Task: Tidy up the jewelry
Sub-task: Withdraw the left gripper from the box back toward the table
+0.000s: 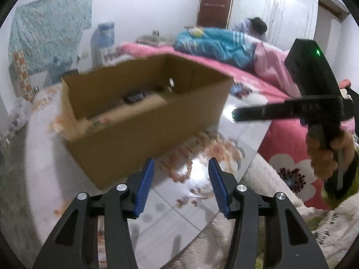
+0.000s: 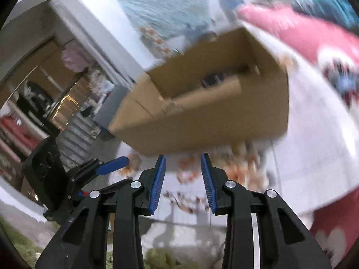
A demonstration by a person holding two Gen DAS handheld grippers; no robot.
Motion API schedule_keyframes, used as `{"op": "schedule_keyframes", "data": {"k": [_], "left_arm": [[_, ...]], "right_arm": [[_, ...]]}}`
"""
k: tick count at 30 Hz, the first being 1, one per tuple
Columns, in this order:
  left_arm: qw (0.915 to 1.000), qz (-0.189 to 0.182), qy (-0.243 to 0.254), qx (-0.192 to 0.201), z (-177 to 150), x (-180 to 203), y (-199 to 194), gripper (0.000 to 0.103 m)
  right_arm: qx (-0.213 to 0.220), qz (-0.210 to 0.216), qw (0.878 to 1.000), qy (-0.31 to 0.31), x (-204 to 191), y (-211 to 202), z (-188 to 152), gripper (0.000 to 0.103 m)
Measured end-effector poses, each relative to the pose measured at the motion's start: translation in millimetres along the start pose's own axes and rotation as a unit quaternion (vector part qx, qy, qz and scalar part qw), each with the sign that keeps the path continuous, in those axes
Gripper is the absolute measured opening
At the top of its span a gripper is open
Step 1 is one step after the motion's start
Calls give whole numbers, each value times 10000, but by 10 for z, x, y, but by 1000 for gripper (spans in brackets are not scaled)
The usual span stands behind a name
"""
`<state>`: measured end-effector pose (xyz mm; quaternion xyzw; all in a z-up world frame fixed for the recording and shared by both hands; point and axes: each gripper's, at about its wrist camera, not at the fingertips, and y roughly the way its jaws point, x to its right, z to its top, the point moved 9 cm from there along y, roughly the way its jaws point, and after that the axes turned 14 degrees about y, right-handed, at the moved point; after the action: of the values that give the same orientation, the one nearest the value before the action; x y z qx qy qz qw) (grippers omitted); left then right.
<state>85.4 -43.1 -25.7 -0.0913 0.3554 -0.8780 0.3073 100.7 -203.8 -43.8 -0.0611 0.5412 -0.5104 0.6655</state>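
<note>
An open-topped cardboard box (image 1: pixel 139 123) stands on a table with a glossy flowered cover (image 1: pixel 197 204). A small dark object (image 1: pixel 134 97) lies on the box's floor; blur hides what it is. My left gripper (image 1: pixel 181 161) hangs open just in front of the box's near wall, nothing between its blue pads. My right gripper (image 1: pixel 234 114), held by a hand (image 1: pixel 325 154), points in from the right beside the box. In the right wrist view the right gripper (image 2: pixel 182 157) is open and empty below the box (image 2: pixel 213 121), with a left gripper finger (image 2: pixel 112 165) at lower left.
A bed with a pink flowered blanket (image 1: pixel 280 148) and a blue quilt (image 1: pixel 213 42) lies to the right of the table. A person (image 1: pixel 258 25) is at the far end of the room by white doors. A water dispenser (image 1: pixel 105 35) stands behind the box.
</note>
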Motion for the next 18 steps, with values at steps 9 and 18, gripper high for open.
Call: {"op": "schedule_keyframes", "data": {"k": [9,18], "left_arm": [[9974,-57,385,-613,-74,207,716,48],[9922,41,849,-909,-32,267,1042,10]], "right_arm": [[-366,-505,9966,536,387,367,-151,31],[-280,-494,9972,484,383,334,-108,31]]}}
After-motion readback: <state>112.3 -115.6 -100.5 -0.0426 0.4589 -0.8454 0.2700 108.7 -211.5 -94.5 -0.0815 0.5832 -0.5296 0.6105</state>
